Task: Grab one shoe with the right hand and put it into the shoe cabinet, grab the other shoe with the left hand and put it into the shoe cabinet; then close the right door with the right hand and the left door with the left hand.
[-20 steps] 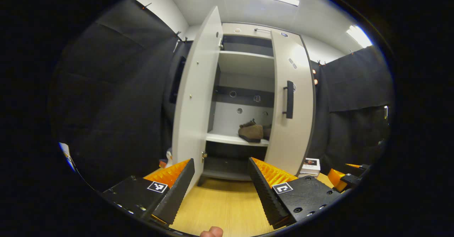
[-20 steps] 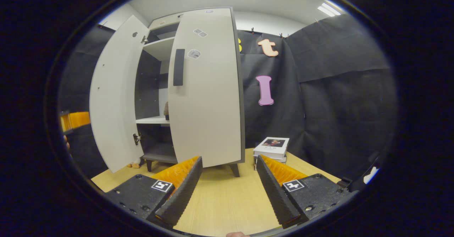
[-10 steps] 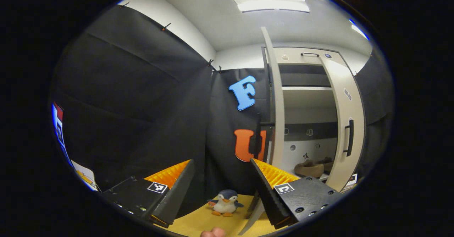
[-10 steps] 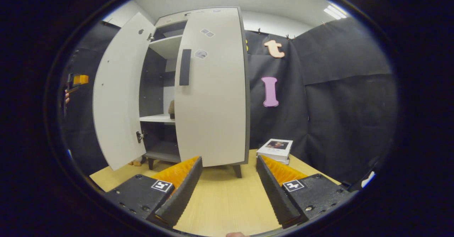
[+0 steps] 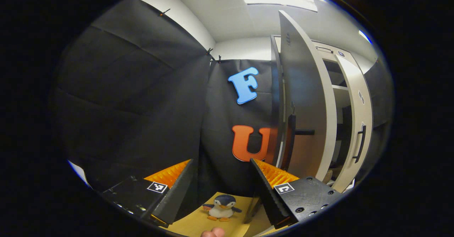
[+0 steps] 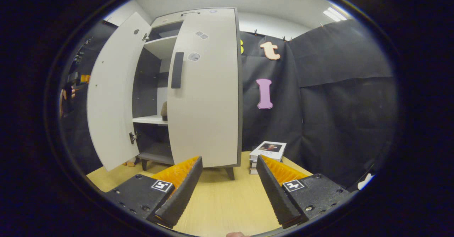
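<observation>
A brown shoe (image 6: 164, 110) sits on the shoe cabinet's (image 6: 166, 49) middle shelf behind the closed right door (image 6: 205, 88), the left door (image 6: 111, 88) open, both the left gripper (image 5: 221, 187) and right gripper (image 6: 228, 187) spread wide, empty.

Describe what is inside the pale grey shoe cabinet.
In the pale grey shoe cabinet, a brown shoe sits on the white shelf. The nearly closed right door hides the rest.
</observation>
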Motion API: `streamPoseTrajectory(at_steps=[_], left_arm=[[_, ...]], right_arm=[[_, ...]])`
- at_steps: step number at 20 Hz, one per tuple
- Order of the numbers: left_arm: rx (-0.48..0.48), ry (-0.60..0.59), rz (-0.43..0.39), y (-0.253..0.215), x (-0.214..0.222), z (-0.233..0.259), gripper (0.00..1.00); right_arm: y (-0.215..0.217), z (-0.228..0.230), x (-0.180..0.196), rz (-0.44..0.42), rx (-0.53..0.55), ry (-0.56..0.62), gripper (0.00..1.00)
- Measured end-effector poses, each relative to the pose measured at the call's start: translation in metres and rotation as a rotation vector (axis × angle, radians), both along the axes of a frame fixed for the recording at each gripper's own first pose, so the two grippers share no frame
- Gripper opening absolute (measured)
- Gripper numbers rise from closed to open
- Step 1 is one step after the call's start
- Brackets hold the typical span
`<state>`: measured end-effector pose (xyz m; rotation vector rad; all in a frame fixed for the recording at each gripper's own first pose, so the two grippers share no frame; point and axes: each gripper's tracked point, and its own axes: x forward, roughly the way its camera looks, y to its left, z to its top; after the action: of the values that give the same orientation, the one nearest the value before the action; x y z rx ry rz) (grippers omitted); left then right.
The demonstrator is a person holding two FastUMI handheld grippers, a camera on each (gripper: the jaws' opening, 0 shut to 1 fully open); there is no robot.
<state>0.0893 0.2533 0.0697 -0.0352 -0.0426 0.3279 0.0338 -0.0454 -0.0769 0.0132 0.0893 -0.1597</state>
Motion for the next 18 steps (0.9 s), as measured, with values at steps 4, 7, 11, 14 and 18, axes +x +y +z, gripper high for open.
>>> streamPoseTrajectory(at_steps=[4, 7, 11, 14, 18], left_arm=[[0.009, 0.000, -0.015, -0.002, 0.005, 0.001, 0.92], [-0.022, 0.024, -0.033, -0.007, 0.008, -0.003, 0.92], [-0.062, 0.048, -0.115, -0.037, 0.009, -0.004, 0.91], [-0.062, 0.043, -0.170, -0.065, 0.014, -0.004, 0.91], [-0.069, 0.048, -0.261, -0.110, 0.024, -0.006, 0.91]], right_arm=[[-0.004, 0.004, 0.003, -0.009, -0.007, -0.008, 0.98], [-0.001, 0.006, 0.007, 0.003, -0.012, -0.013, 0.98], [0.004, 0.005, 0.011, 0.020, -0.001, -0.014, 0.98], [0.003, 0.007, 0.010, 0.018, -0.008, -0.015, 0.98], [-0.008, 0.011, 0.010, -0.009, -0.015, -0.025, 0.98]])
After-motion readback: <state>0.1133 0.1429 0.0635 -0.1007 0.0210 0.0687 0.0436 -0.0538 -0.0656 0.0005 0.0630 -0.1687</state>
